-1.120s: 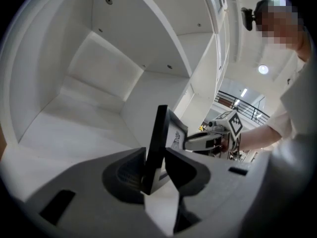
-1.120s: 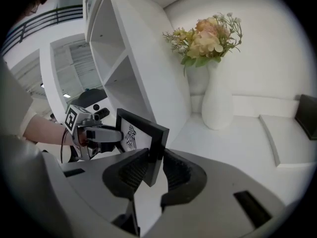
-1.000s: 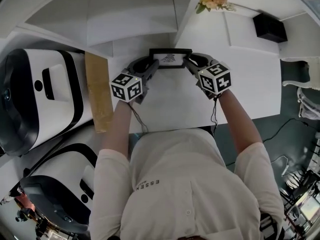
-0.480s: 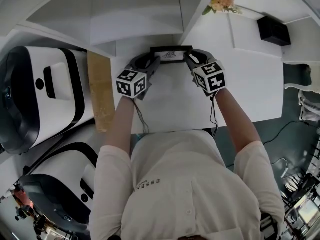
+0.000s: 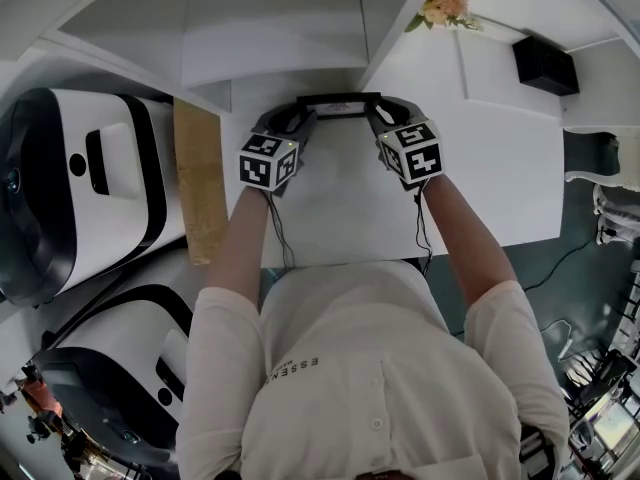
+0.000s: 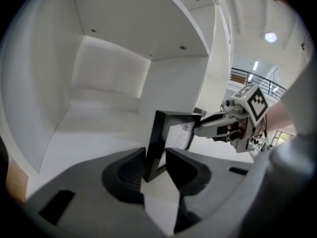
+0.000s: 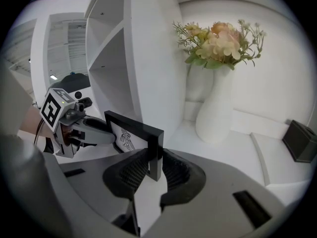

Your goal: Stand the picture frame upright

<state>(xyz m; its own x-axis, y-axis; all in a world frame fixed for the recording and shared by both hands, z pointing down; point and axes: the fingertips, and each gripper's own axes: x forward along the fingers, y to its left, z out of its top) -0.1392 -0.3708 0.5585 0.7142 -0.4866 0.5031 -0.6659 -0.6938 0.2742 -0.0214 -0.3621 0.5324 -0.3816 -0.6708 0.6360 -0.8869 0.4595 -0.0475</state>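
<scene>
Head view, from above: black picture frame [image 5: 338, 101] seen as a narrow dark bar at the far edge of the white counter [image 5: 340, 213], just in front of the white shelf unit [image 5: 270, 28]. Left gripper [image 5: 300, 118] at its left end, right gripper [image 5: 375, 116] at its right end, marker cubes facing up.

Left gripper view: jaws closed on the frame's left side rail [image 6: 153, 145], frame close to upright with a slight lean; right gripper [image 6: 218, 125] visible on the opposite rail.

Right gripper view: jaws closed on the right side rail [image 7: 154, 150], printed picture facing the person. Contact of the lower edge with the counter not discernible.

Surroundings: white vase with flowers [image 7: 215, 108] beyond the shelf wall, black box [image 5: 545, 63] at far right, wooden board [image 5: 198, 183] left of the counter.
</scene>
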